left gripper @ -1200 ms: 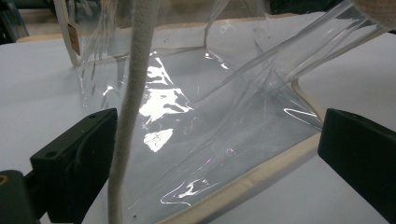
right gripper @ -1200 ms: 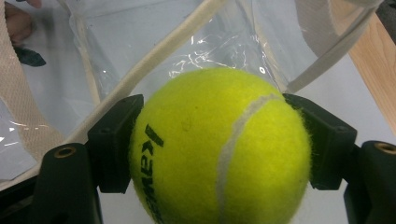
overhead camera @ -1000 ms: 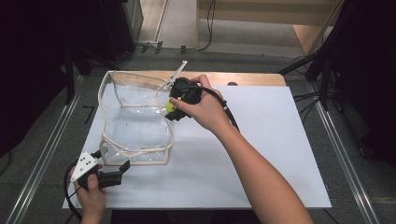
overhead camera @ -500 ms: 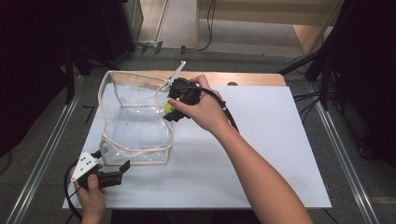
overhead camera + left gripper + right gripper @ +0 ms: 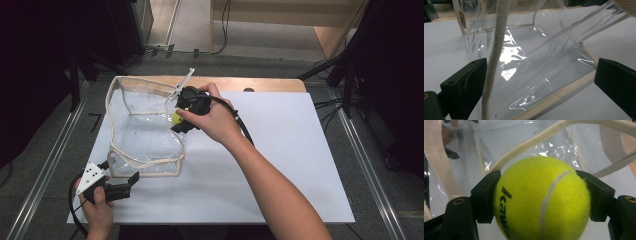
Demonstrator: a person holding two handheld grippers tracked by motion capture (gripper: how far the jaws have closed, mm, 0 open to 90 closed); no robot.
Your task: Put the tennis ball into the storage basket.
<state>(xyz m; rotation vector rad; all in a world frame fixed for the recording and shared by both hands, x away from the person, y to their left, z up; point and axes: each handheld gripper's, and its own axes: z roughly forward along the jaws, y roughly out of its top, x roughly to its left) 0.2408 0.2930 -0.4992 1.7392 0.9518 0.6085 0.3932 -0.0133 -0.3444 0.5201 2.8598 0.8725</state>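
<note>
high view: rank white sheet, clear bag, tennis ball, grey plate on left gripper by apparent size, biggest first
1. White sheet, covers most of the table.
2. Clear bag, far smaller than the sheet.
3. Grey plate on the left gripper.
4. Tennis ball, mostly hidden by the right gripper, so its rank below the plate is unsure.

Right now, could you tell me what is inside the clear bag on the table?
The clear bag looks empty: its floor shows only glare and creases. The right claw holds a tennis ball at the bag's opening. The hand covers that corner in the high view.
</note>
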